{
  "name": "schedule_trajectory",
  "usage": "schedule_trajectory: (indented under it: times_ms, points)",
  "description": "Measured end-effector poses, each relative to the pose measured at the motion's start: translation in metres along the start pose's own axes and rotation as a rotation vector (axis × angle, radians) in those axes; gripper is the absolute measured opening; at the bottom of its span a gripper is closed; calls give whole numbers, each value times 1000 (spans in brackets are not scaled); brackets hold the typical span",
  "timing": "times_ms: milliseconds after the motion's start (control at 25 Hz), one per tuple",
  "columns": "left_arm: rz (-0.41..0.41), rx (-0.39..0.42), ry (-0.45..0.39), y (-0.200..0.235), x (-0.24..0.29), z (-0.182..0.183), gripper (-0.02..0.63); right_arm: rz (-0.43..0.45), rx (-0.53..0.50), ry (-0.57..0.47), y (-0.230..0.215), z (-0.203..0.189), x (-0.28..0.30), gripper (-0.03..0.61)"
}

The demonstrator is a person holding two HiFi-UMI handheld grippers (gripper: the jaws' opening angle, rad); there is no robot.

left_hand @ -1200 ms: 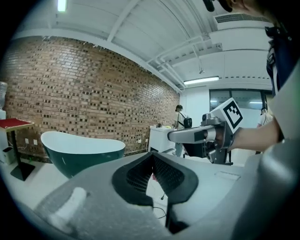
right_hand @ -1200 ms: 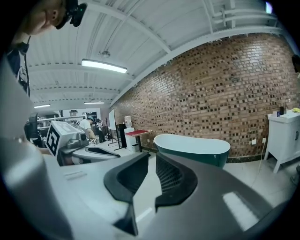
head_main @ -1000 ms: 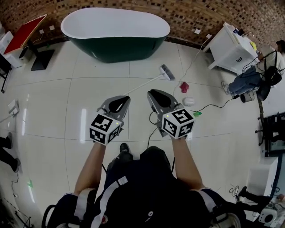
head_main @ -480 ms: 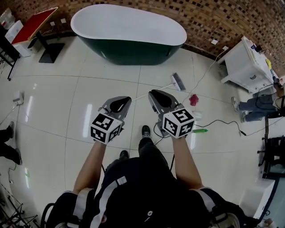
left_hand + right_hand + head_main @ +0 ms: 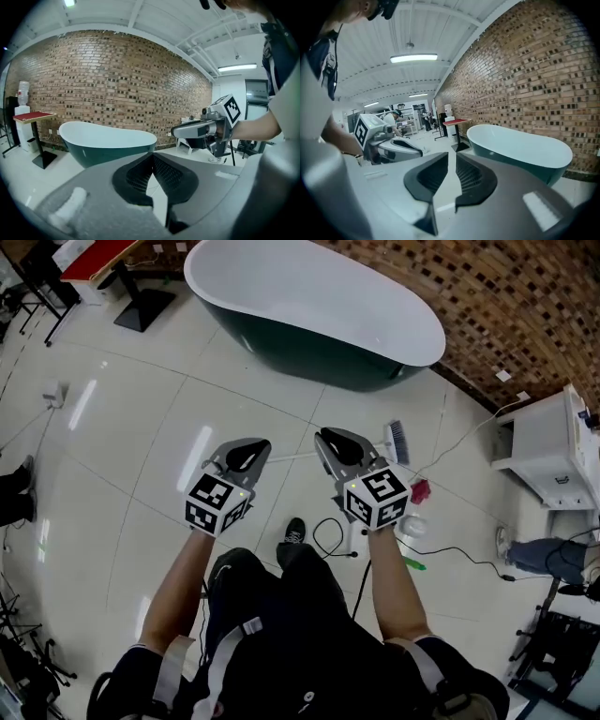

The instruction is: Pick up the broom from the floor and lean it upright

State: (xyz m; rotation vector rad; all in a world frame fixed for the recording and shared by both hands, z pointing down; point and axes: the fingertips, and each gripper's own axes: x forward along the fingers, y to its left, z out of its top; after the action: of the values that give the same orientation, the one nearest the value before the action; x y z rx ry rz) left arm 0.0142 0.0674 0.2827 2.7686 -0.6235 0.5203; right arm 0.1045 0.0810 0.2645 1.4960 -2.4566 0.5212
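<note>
The broom lies flat on the white tiled floor, its grey bristle head (image 5: pixel 397 441) just right of my right gripper (image 5: pixel 339 442). Its thin white handle (image 5: pixel 292 456) runs left across the gap between the two grippers. My left gripper (image 5: pixel 246 455) hangs above the handle's left end. Both grippers are held out in the air above the floor and hold nothing. In the left gripper view the jaw tips (image 5: pixel 152 157) meet. In the right gripper view a narrow slot shows between the jaws (image 5: pixel 451 157). The broom is in neither gripper view.
A dark green bathtub (image 5: pixel 319 306) stands along the brick wall ahead. A red rag (image 5: pixel 419 490), a white object (image 5: pixel 412 526), a green item (image 5: pixel 413 564) and a black cable (image 5: pixel 328 538) lie right of my feet. A white cabinet (image 5: pixel 553 451) stands at the right.
I have walked toward the broom: it and the tub now lie closer and further right in the head view. Both grippers went forward and lower, jaws unchanged.
</note>
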Motion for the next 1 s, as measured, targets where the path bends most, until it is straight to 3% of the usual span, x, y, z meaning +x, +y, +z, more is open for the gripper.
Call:
schedule_trajectory:
  times_ms: [160,440,1000]
  points:
    - [88,-44,50,31,11,-33,0,102,-53,73,-9,-27,43,72]
    - [141,-120,141,97,52,-128,0,216,-137,184,-18,-102,124,115]
    - [211,-212,223,227,148,-374,0,493,-278,374,-29,-341,297,135]
